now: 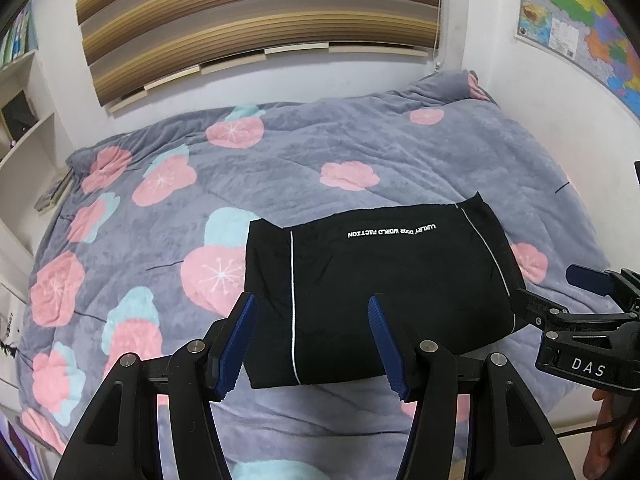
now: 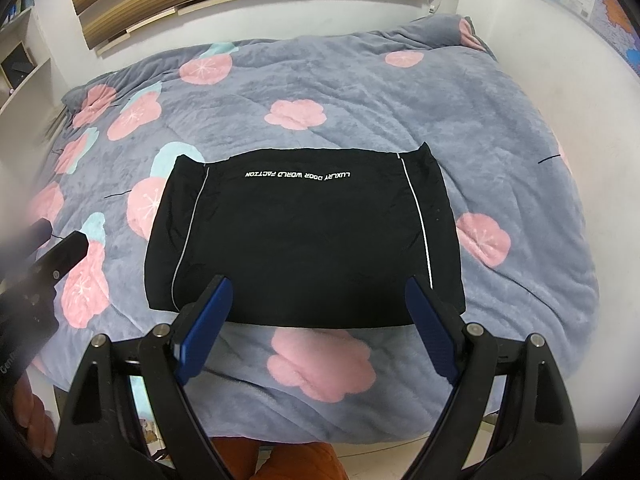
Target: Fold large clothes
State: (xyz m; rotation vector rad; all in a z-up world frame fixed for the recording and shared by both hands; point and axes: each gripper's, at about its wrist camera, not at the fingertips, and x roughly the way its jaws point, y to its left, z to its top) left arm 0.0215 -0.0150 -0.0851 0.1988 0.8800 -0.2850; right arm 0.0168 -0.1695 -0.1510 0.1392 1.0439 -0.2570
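The garment (image 2: 304,240) is matt black cloth with printed white lettering. The blanket (image 2: 360,92) looks plush and fleecy. Both tongs (image 1: 312,340) (image 2: 320,320) are matt black plastic with ribbed blue pads (image 2: 208,328) and metal rivets.

Black folded garment (image 2: 304,240): "LUXURY DOOR WORLD FACTION", upside down; right tongs (image 1: 588,364): "DAS".
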